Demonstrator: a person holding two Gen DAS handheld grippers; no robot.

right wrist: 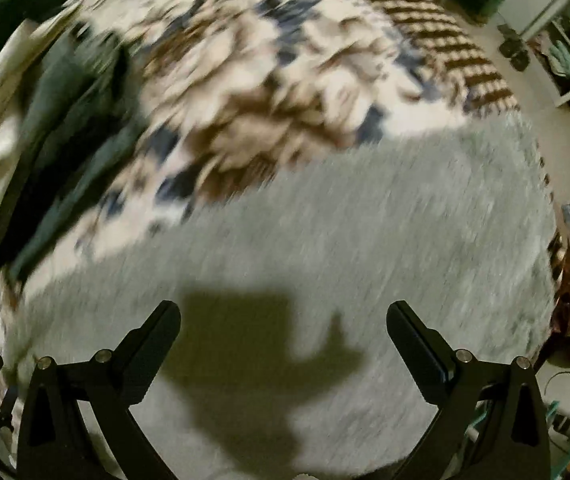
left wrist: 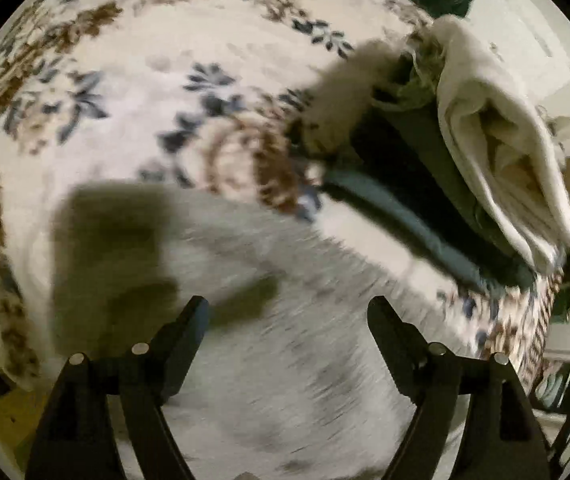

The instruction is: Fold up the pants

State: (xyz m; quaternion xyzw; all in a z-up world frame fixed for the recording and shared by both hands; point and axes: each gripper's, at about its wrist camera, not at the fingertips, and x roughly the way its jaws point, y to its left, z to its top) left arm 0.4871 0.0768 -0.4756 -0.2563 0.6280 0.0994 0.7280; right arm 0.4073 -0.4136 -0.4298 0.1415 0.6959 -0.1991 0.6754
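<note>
No legible writing or containers in either view. Left claw (left wrist: 287, 308) wide, nothing between the jaws; right claw (right wrist: 284, 314) wide, also empty. Grey pants (right wrist: 345, 220) lie flat on the floral bedspread (left wrist: 125, 80) directly beneath both claws. Farther off, a stack of folded clothes (left wrist: 497, 152). Both views motion-blurred.

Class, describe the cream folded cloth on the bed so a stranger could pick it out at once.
Start at the floral bedspread, then follow it to the pile of folded clothes at its edge. The cream cloth lies on top, the only pale piece there, over dark green and teal garments.
</note>
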